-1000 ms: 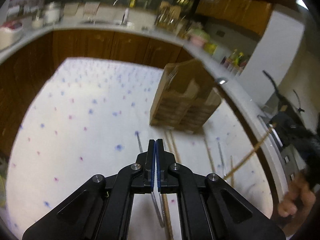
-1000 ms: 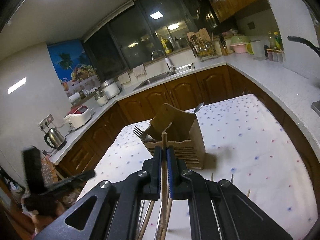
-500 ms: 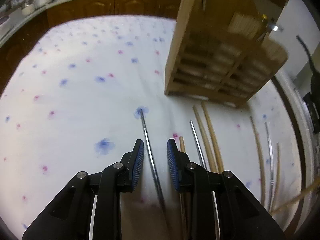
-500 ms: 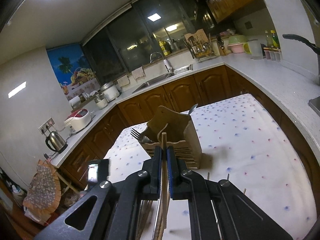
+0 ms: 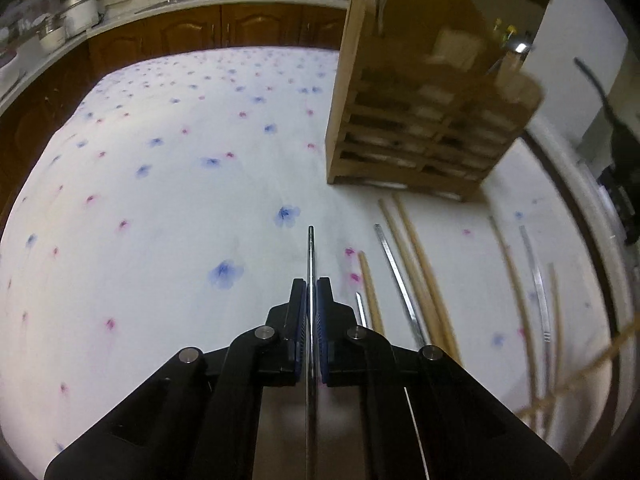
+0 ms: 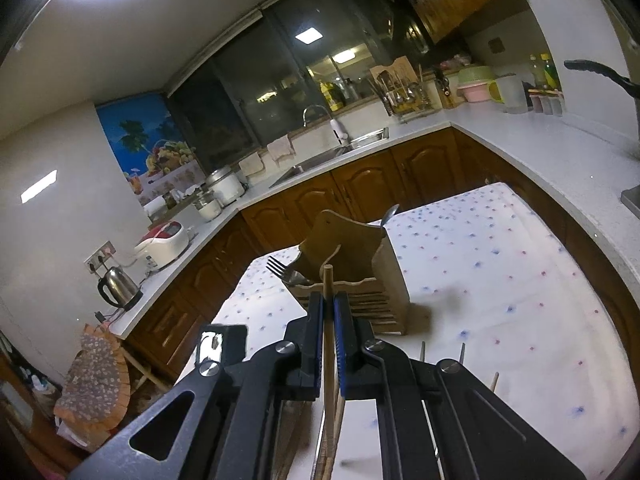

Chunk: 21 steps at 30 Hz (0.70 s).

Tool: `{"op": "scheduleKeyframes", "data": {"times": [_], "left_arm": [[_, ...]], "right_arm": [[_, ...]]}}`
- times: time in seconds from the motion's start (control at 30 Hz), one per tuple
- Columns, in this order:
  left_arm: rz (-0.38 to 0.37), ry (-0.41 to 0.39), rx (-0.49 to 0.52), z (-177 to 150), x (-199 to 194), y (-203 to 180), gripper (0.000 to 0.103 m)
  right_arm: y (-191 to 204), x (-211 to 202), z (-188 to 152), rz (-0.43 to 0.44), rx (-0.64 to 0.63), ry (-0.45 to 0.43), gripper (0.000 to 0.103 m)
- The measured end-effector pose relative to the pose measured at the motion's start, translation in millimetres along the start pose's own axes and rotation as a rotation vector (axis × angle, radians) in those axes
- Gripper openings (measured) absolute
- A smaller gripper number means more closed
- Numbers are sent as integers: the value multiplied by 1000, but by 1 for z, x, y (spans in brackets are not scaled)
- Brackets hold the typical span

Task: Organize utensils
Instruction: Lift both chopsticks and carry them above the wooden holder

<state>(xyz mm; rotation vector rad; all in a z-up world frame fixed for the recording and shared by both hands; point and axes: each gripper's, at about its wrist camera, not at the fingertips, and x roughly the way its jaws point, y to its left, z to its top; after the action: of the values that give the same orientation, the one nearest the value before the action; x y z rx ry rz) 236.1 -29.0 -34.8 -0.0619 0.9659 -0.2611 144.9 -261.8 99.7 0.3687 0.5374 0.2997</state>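
Note:
My left gripper [image 5: 311,284] is shut on a thin metal chopstick [image 5: 310,252] just above the flowered tablecloth [image 5: 160,208]. Several wooden chopsticks [image 5: 412,248] and metal chopsticks [image 5: 394,266] lie on the cloth to its right. A wooden utensil holder [image 5: 424,120] stands ahead to the right. My right gripper [image 6: 328,300] is shut on a wooden chopstick [image 6: 328,280], held above the table and pointing at the holder [image 6: 360,272], which has a fork [image 6: 280,270] and a spoon [image 6: 390,214] in it.
Kitchen counters with dark wood cabinets [image 6: 360,188] wrap around the table. A kettle [image 6: 116,284] and a rice cooker [image 6: 164,240] stand on the left counter. The table's right edge runs close to a white counter [image 5: 576,216]. More chopstick tips [image 6: 462,350] show beside my right gripper.
My left gripper was open around the metal chopstick and has shut on it. The right gripper has stayed nearly still with its wooden chopstick.

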Motion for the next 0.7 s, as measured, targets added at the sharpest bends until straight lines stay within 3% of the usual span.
{"op": "scheduleKeyframes", "data": {"times": [0.13,0.4,0.7], "left_arm": [[-68,-92,-36,-4,-47,3,4],[-135,-280,-37,13,-123,-3,4],[-201,-378,-60,31,-155,3,4]], "right_arm": [[2,-3,1,8,-2,-8,5],[12,-10,9,15,-20,-42,5],[18,-11,25,4,-55,-86,5]]}}
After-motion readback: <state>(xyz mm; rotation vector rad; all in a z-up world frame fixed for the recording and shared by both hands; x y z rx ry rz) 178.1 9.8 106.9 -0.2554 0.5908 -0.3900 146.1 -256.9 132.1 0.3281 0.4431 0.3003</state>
